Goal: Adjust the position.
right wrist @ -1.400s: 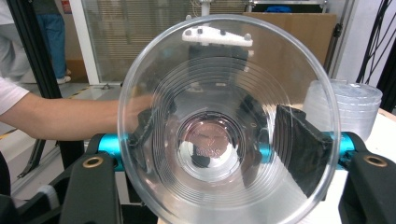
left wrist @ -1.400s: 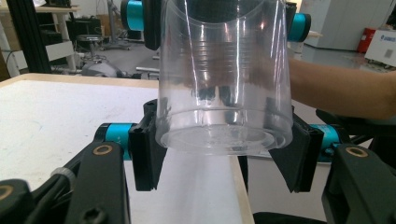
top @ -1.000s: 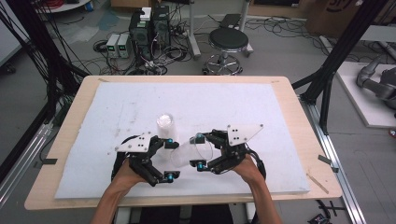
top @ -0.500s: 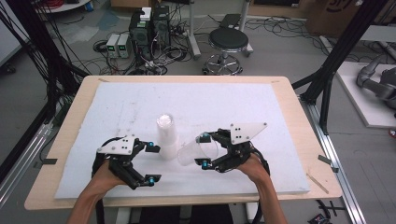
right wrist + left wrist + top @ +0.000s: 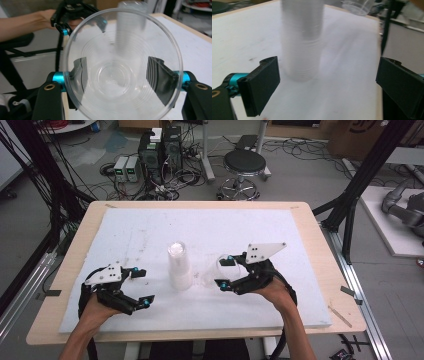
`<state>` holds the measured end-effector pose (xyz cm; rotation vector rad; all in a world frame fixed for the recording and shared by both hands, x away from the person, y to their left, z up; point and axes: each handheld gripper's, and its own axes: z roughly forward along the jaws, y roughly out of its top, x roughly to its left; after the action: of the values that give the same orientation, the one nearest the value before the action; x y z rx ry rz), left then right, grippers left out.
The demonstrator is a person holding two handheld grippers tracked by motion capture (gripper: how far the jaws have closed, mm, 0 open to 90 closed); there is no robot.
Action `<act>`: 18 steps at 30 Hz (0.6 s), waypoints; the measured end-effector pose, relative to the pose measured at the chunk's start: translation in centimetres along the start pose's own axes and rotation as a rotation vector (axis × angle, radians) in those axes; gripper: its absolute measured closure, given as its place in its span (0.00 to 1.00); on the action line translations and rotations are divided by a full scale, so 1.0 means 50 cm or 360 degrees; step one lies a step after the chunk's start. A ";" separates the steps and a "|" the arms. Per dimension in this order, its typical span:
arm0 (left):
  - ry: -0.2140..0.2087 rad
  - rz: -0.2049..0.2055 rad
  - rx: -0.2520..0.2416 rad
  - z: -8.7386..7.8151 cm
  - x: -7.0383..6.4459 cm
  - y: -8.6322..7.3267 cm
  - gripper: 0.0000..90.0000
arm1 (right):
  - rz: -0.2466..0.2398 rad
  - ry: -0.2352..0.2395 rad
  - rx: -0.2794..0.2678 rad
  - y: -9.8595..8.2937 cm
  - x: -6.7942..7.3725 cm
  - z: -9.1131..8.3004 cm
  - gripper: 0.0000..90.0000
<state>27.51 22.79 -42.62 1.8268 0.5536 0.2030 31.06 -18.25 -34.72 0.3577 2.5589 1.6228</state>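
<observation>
Standing upright near the middle of the white desk is a tall stack of clear cups. The left tool sits well to its left with its jaws wide apart, holding nothing. The right tool is squeezed around one clear cup, which lies tipped on its side, just right of the stack.
</observation>
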 end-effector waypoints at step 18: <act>0.0419 -0.0122 -0.0067 -0.004 0.032 -0.060 0.06 | 0.0160 -0.0309 0.0250 0.005 -0.036 -0.014 0.38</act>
<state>28.03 24.42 -45.56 1.7454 0.7956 0.4040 32.71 -19.20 -34.31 0.6333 2.5618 1.3433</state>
